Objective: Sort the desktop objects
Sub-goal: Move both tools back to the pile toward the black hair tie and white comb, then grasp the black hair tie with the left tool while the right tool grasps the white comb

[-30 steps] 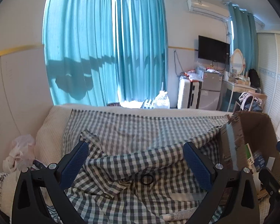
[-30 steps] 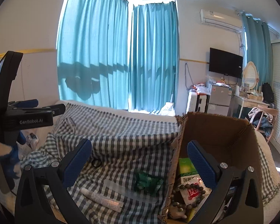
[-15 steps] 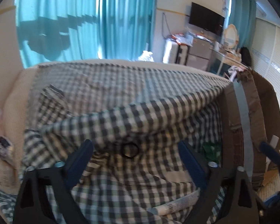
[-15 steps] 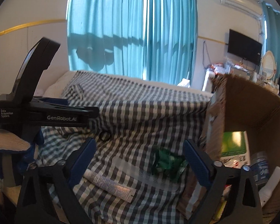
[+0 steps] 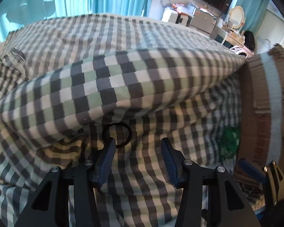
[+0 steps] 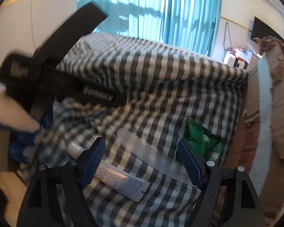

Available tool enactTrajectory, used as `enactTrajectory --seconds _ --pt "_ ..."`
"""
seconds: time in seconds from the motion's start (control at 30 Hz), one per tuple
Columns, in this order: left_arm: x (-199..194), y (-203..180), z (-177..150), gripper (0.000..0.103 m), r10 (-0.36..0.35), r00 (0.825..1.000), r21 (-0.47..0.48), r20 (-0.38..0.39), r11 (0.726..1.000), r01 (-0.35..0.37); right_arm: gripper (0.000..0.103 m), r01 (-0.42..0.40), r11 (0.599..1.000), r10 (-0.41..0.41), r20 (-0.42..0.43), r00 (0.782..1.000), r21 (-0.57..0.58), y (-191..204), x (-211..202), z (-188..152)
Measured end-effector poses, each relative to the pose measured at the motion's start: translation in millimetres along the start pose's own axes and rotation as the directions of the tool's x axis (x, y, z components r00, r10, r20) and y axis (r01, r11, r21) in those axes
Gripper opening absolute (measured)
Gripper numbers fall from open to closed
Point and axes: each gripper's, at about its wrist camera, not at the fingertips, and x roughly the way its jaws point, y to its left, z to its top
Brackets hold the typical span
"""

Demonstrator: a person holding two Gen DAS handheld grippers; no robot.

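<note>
A black hair tie (image 5: pixel 117 135) lies on the checked cloth (image 5: pixel 123 83) under a raised fold. My left gripper (image 5: pixel 137 145) hangs just over it, jaws closing; the left fingertip (image 5: pixel 109 149) overlaps the ring's near edge, and nothing is pressed between the pads. My right gripper (image 6: pixel 141 147) is low over the cloth with its jaws closing on nothing. A white tube (image 6: pixel 121 179) and a clear comb (image 6: pixel 151 151) lie between its fingers. A green packet (image 6: pixel 202 140) sits by the right fingertip (image 6: pixel 187 155), against the cardboard box (image 6: pixel 270 104).
The cardboard box (image 5: pixel 263 102) stands at the right of the cloth. The other gripper's black body (image 6: pixel 62 75) and a gloved hand (image 6: pixel 7 113) fill the left of the right wrist view. Teal curtains (image 6: pixel 161 9) and furniture lie beyond the bed.
Both grippers have dropped and tipped down toward the cloth. Their jaws have narrowed, the left one more. The hair tie now sits at the left fingertip; the tube and comb lie between the right fingers.
</note>
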Motion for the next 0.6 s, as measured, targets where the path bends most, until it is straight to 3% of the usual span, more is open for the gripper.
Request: enactTrajectory --seconds 0.2,0.27,0.4,0.5,0.6 --pt "24 0 5 0.051 0.011 0.998 0.000 -0.055 1.000 -0.011 0.079 0.015 1.000 -0.014 -0.086 0.996 0.011 -10 31 -10" --pt "35 6 5 0.046 -0.004 0.997 -0.029 -0.083 1.000 0.001 0.079 0.003 1.000 -0.001 -0.095 0.995 0.024 -14 37 -10" --pt "41 15 9 0.044 -0.046 0.995 -0.066 -0.091 0.997 0.040 0.080 -0.015 1.000 0.018 -0.101 0.995 0.023 -18 46 -7" --pt "47 14 11 0.042 -0.035 0.994 -0.057 -0.103 0.998 0.029 0.080 -0.032 0.999 0.035 -0.097 0.995 0.032 -22 51 -7" --pt "45 11 9 0.021 -0.023 0.995 -0.051 -0.094 0.999 0.018 0.074 -0.063 0.996 0.068 -0.095 0.993 0.060 -29 50 -7"
